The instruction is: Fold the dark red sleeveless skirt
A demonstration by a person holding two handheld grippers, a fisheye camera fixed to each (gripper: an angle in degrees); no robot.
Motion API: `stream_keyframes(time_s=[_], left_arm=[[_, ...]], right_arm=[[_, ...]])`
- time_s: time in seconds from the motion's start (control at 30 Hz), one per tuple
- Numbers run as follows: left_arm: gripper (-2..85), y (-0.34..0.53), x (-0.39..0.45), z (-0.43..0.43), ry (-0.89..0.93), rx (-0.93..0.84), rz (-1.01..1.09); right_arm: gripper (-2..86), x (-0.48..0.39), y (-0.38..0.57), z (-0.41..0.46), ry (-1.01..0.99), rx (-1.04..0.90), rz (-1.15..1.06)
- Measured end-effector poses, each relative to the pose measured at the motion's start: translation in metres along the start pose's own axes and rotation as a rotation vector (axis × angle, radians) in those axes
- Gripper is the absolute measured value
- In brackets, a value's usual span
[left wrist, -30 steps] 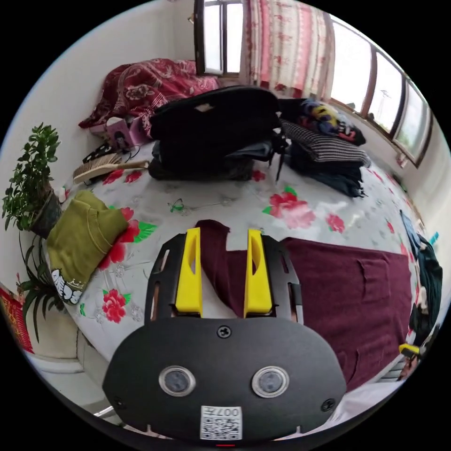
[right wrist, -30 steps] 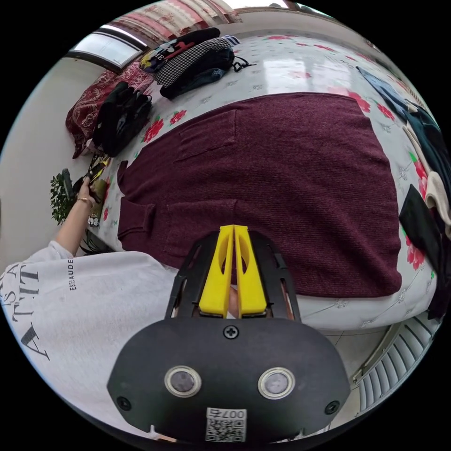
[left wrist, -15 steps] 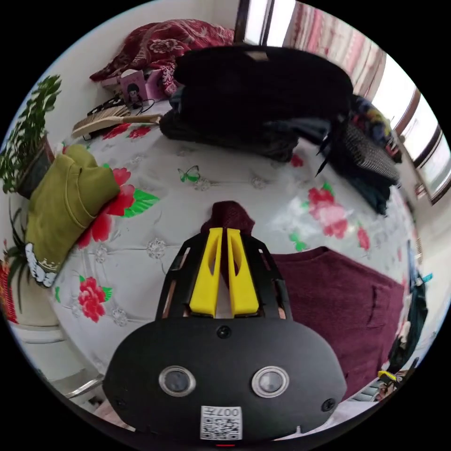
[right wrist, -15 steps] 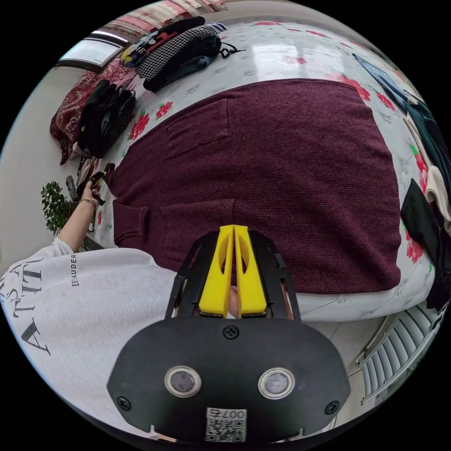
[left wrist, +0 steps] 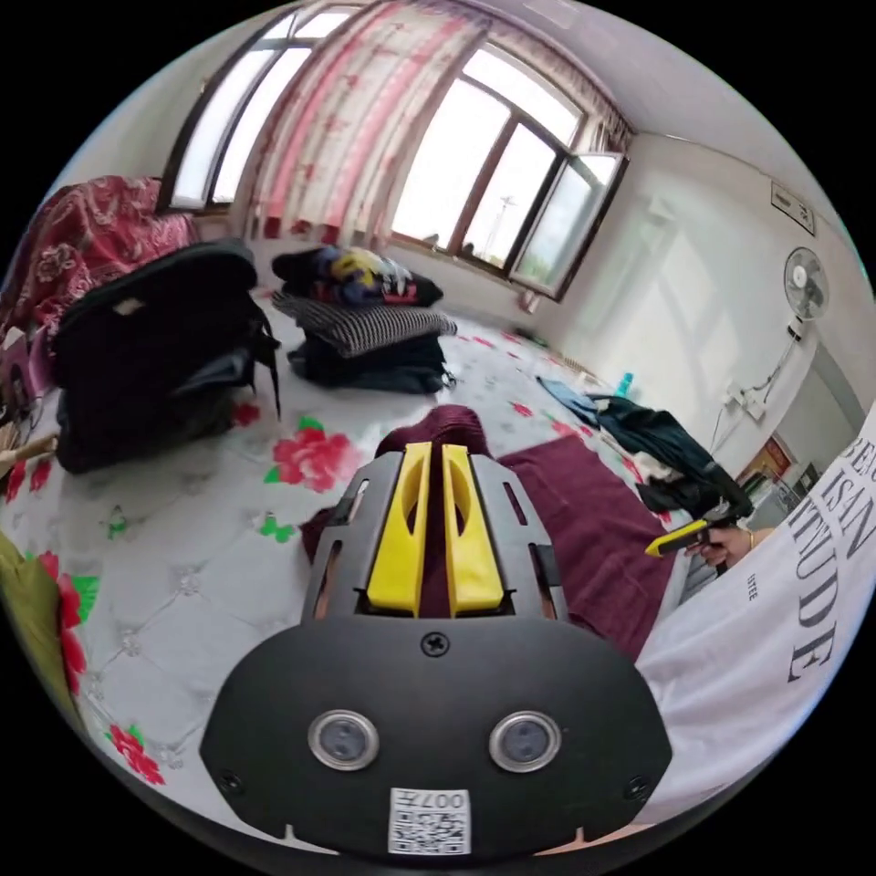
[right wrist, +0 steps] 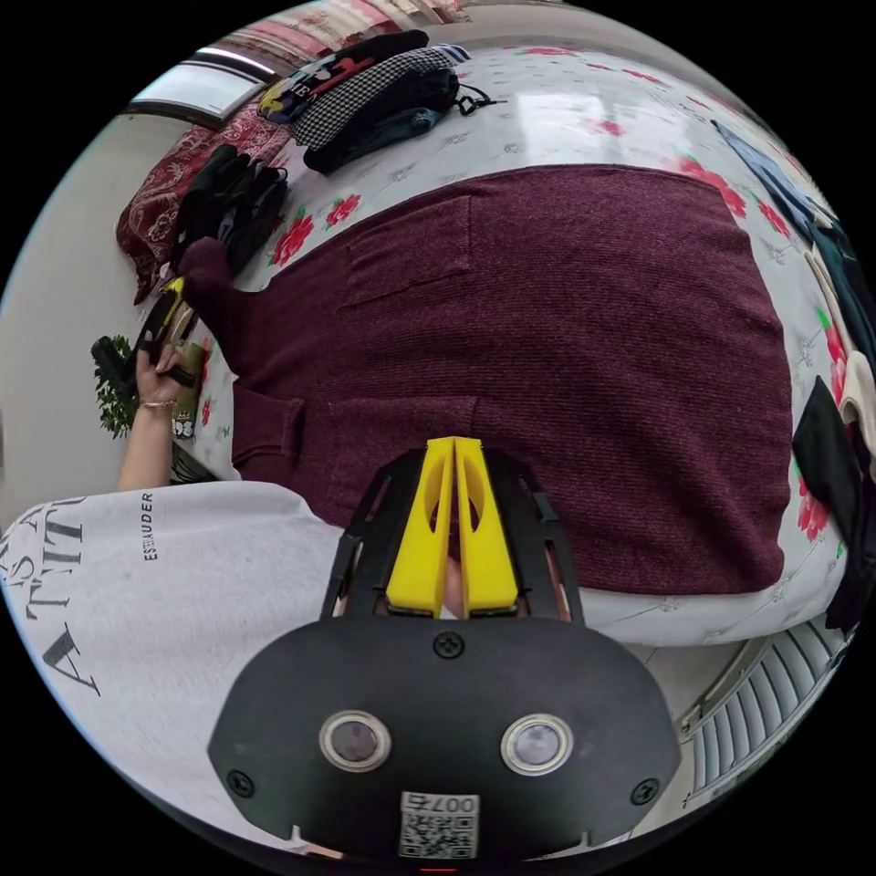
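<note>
The left gripper (left wrist: 436, 456) grips a shoulder strap of the dark red skirt (right wrist: 566, 347) — long axis along the bed's (right wrist: 584, 100) near edge — while the right gripper (right wrist: 453, 449) clamps that near edge.

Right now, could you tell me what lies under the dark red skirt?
The skirt lies spread on the floral sheet, which shows around its edges. Whatever is under its middle is covered. The left gripper holds one corner up.
</note>
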State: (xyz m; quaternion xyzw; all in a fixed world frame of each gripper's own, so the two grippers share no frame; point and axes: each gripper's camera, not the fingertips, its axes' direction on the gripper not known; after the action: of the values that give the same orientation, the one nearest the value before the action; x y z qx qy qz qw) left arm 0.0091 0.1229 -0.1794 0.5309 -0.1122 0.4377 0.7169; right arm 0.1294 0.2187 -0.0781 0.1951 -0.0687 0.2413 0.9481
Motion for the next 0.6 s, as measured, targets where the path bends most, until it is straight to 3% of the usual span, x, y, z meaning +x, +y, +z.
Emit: stream_keyframes(time_s=[0.1,0.3,0.6], left_arm=[[7.9,0.014,0.002,0.054,-0.051,-0.2,-0.033],[8.6,0.023,0.025,0.029,-0.13,-0.2,-0.015],[7.9,0.089,0.035,-0.007,-0.285,-0.302,-0.164]], right_arm=[[-0.3,-0.001,0.007,0.0,-0.023,0.019,-0.018],[0.1,-0.045,0.005,-0.005,-0.094,0.052,-0.201],[2.2,-0.143,-0.036,0.06,-0.228,-0.131,-0.485]])
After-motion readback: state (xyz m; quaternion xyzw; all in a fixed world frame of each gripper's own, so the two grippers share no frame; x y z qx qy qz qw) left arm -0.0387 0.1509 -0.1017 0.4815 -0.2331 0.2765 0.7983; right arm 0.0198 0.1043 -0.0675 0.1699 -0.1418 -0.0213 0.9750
